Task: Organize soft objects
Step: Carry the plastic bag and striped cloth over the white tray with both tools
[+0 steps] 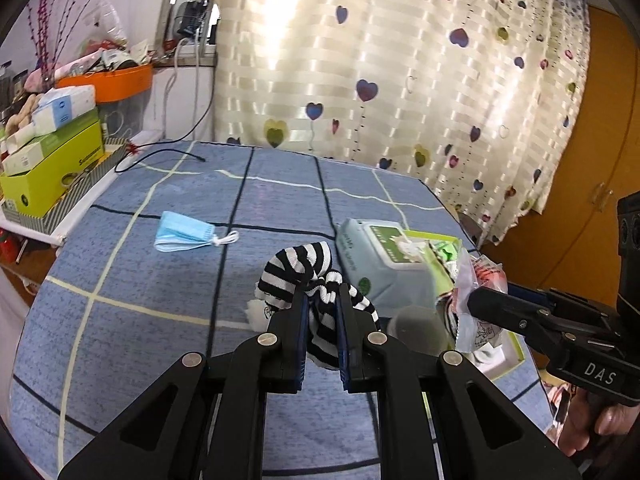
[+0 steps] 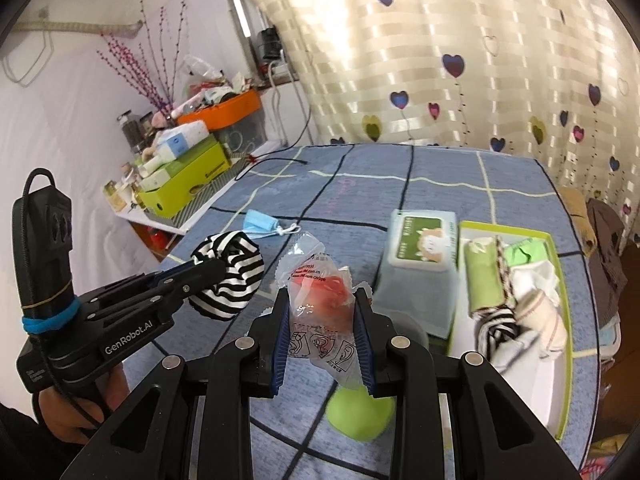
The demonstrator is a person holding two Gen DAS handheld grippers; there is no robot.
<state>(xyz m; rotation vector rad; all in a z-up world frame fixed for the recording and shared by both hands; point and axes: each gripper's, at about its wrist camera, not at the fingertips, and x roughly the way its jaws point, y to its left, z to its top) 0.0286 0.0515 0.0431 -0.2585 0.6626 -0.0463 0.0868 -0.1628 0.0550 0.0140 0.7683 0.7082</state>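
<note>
Left gripper (image 1: 322, 304): my jaws clamp the striped sock (image 1: 304, 268) above the bedspread (image 1: 160, 300).
Right gripper (image 2: 322, 312): my jaws pinch the clear earplug packet (image 2: 320, 300).
Green-rimmed tray (image 2: 560, 360): holds rolled socks and cloths (image 2: 520, 296), beside wipes pack (image 2: 420, 252).

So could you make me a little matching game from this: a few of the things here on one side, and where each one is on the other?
Things:
1. striped sock
2. clear packet
3. blue face mask
4. green ball

Places:
A. lying loose on the blue cloth
B. clamped in the left gripper
C. on the cloth under the right gripper
D. clamped in the right gripper

Pairs: 1-B, 2-D, 3-A, 4-C
</note>
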